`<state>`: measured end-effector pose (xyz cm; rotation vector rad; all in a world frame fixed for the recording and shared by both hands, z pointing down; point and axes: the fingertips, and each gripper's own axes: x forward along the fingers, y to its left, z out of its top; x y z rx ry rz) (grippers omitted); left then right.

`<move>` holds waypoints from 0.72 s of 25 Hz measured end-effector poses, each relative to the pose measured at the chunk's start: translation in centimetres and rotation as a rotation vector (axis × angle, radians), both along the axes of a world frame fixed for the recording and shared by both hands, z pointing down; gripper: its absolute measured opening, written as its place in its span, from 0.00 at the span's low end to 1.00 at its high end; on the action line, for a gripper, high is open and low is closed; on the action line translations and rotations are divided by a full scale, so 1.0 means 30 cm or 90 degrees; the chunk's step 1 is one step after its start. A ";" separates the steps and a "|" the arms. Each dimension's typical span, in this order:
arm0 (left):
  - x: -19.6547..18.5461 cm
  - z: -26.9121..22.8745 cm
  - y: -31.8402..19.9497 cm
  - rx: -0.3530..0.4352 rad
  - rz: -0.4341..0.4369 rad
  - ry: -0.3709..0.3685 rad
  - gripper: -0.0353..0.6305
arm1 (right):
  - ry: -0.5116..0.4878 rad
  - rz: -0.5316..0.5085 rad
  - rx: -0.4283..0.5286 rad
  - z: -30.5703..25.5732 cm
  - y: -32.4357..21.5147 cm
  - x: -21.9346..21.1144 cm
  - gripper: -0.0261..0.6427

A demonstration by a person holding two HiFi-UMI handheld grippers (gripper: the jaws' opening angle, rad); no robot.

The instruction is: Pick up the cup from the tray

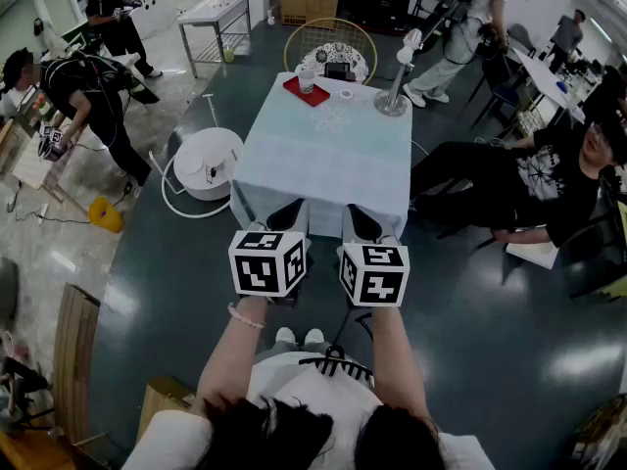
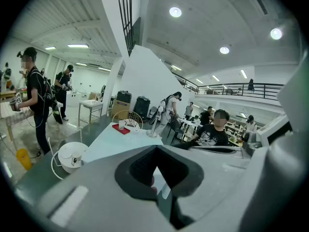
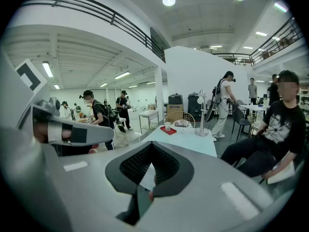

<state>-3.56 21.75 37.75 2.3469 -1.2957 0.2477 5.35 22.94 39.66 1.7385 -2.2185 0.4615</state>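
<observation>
Jaws of both hand-held tools are pressed together with nothing between them, as each gripper view shows. The left grey tool with its black-and-white marker cube and the right grey tool with a matching cube hang side by side, just apart, over the near edge of the square table draped in pale blue-green cloth. Both point along the table toward its far side.

At the far left corner of the table lies the flat red rectangular tray. The small pale translucent cup stands upright on it, well apart from both tools. A small white round dish lies on the cloth just right of the tray. At the far right corner stands a metal stand with a round base and a leaning pole.

Behind the table is a round-backed gold wire chair. A low white round side table sits on the dark floor to the left. A person in a black printed T-shirt sits to the right of the table, and other people stand farther off in the hall.
</observation>
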 end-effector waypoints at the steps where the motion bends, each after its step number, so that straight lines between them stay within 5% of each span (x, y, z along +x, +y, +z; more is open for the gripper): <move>1: 0.000 0.001 -0.004 -0.001 0.000 -0.001 0.05 | 0.000 0.000 0.000 0.000 -0.003 0.000 0.07; 18: 0.012 0.020 -0.032 -0.011 -0.005 -0.011 0.05 | -0.016 0.008 -0.011 0.021 -0.038 0.020 0.08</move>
